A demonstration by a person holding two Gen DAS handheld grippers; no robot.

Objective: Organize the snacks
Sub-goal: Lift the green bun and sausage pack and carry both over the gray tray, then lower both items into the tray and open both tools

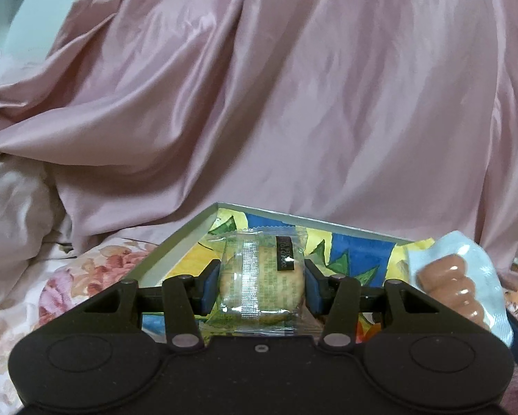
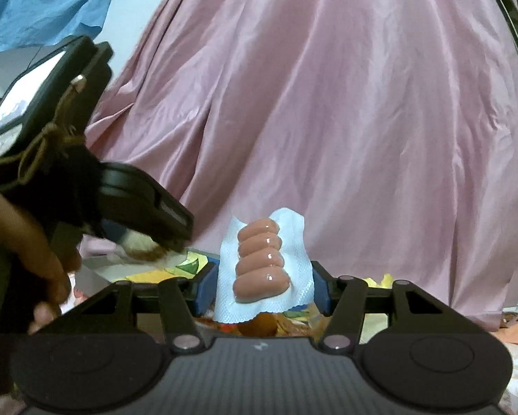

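Observation:
A round cracker in a clear wrapper point(image 1: 259, 276) sits between the blue pads of my left gripper point(image 1: 262, 287), which is shut on it just above a colourful tray with a grey rim point(image 1: 175, 242). In the right wrist view, my right gripper point(image 2: 263, 290) is shut on a pack of small pink sausages in a white wrapper point(image 2: 260, 263), held upright over the same tray point(image 2: 189, 264). That sausage pack point(image 1: 459, 294) also shows at the right edge of the left wrist view, close beside the cracker.
A large pink satin cloth point(image 1: 293, 103) rises right behind the tray. A floral bedsheet point(image 1: 85, 276) lies to the left. A person's hand point(image 2: 13, 235) holds the left gripper's handle. Blue fabric point(image 2: 44, 0) hangs at the upper left, and orange scraps point(image 2: 515, 332) lie at the right.

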